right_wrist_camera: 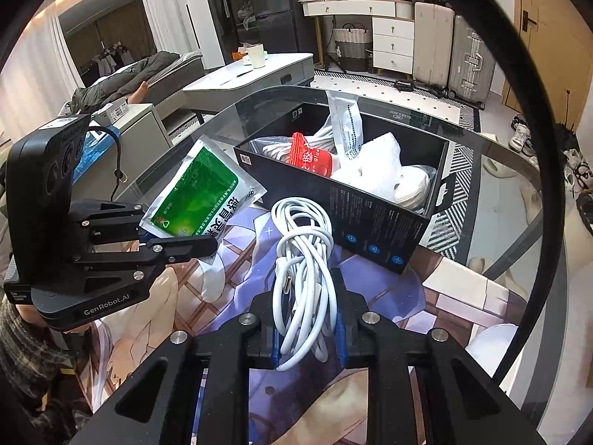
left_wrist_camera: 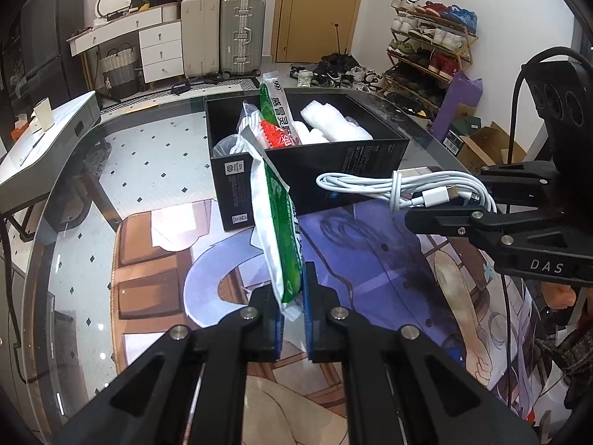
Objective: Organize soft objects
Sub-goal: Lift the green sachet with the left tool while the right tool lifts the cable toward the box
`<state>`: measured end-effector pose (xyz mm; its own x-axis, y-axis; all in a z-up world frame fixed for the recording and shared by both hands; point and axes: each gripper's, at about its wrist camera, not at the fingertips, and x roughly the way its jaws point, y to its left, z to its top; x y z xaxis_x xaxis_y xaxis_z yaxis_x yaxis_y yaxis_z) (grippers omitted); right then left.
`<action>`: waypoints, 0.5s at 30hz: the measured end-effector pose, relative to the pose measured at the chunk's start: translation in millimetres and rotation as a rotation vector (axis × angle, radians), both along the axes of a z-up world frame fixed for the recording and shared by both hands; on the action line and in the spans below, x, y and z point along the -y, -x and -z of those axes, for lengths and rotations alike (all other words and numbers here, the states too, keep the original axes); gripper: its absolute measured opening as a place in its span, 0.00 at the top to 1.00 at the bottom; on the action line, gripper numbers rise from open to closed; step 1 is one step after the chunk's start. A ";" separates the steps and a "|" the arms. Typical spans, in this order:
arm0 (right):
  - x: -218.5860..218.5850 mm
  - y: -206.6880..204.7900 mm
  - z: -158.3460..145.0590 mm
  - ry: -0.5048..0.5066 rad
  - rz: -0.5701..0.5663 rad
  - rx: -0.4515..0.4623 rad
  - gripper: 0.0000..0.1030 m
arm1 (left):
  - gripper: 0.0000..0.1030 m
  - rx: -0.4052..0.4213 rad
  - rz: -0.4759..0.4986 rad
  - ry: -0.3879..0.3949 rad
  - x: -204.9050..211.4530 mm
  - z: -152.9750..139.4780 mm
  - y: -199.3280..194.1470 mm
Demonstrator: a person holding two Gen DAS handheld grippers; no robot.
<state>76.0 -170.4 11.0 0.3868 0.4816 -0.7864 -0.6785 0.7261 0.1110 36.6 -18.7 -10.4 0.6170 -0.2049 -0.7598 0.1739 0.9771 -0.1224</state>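
Green-and-white medicine sachet (left_wrist_camera: 276, 222): edge-on, lifted just before the black box (left_wrist_camera: 367, 155). Coiled white USB cable (right_wrist_camera: 304, 259): bundled, lifted beside it. Box holds white cloth (left_wrist_camera: 333, 126), red packet (right_wrist_camera: 309, 154), second sachet (left_wrist_camera: 274, 100).

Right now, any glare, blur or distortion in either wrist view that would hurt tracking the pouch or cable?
Left wrist view: strong fisheye bending at the edges, dark vignette corners; the glass table reflects light, but the green pouch and black box stay sharp. Right wrist view: a black cord arcs across the upper right, the white cable is crisp, and the window side is washed out.
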 end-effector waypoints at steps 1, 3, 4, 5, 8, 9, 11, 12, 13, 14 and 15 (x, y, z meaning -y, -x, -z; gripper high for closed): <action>1.5 1.3 -3.3 -0.003 -0.001 0.003 0.80 | 0.95 0.005 0.000 -0.005 0.7 -2.1 0.0; 4.7 3.7 -9.5 -0.010 0.000 0.013 0.80 | 0.95 0.016 0.000 -0.012 2.1 -6.1 1.5; 6.2 5.2 -13.1 -0.016 0.001 0.020 0.80 | 0.95 0.023 0.000 -0.013 2.6 -8.7 2.3; 7.4 5.5 -16.6 -0.019 -0.001 0.023 0.80 | 0.95 0.030 0.000 -0.016 3.5 -11.1 3.0; 10.6 10.0 -26.9 -0.026 -0.004 0.040 0.80 | 0.95 0.041 0.002 -0.029 4.4 -17.3 3.6; 10.8 10.6 -29.8 -0.029 -0.004 0.044 0.80 | 0.95 0.044 0.002 -0.034 5.1 -19.3 3.4; 12.4 11.7 -36.4 -0.032 -0.003 0.052 0.80 | 0.95 0.056 0.002 -0.039 5.0 -23.3 4.0; 13.1 11.8 -39.8 -0.034 -0.002 0.057 0.80 | 0.95 0.061 0.002 -0.041 4.9 -25.8 3.6; 13.7 11.9 -41.7 -0.039 -0.001 0.060 0.80 | 0.95 0.066 0.004 -0.043 5.0 -28.1 3.3; 14.9 11.8 -44.5 -0.045 -0.001 0.061 0.80 | 0.95 0.073 0.005 -0.046 5.2 -30.7 3.2; 14.1 11.0 -48.6 -0.048 -0.002 0.064 0.80 | 0.95 0.078 0.005 -0.049 7.6 -33.2 2.2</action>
